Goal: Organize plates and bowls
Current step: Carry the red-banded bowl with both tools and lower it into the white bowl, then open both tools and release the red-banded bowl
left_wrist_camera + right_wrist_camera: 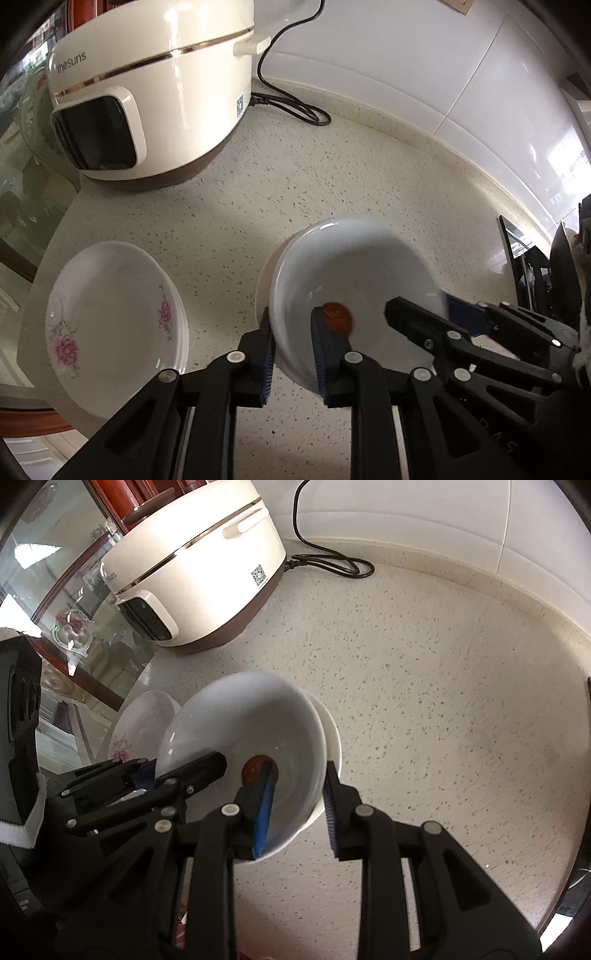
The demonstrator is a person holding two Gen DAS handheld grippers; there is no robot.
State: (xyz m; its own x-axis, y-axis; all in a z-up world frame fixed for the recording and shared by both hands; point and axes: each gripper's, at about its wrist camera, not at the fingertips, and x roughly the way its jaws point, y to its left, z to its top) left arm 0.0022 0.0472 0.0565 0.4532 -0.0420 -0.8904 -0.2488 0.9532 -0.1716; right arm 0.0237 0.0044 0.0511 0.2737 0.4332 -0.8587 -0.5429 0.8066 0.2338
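Both grippers straddling opposite rims of the white bowl (351, 295): left gripper (293, 354) and right gripper (297, 808) slackened, pads apparently clear (bowl nested atop another, ready for release). Farther left, floral plates (114, 314); beyond, cooker (147, 92).

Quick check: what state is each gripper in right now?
Left gripper: open, jaws astride the rim of the white bowl, not clamping.
Right gripper: open, astride the opposite rim of the same bowl.
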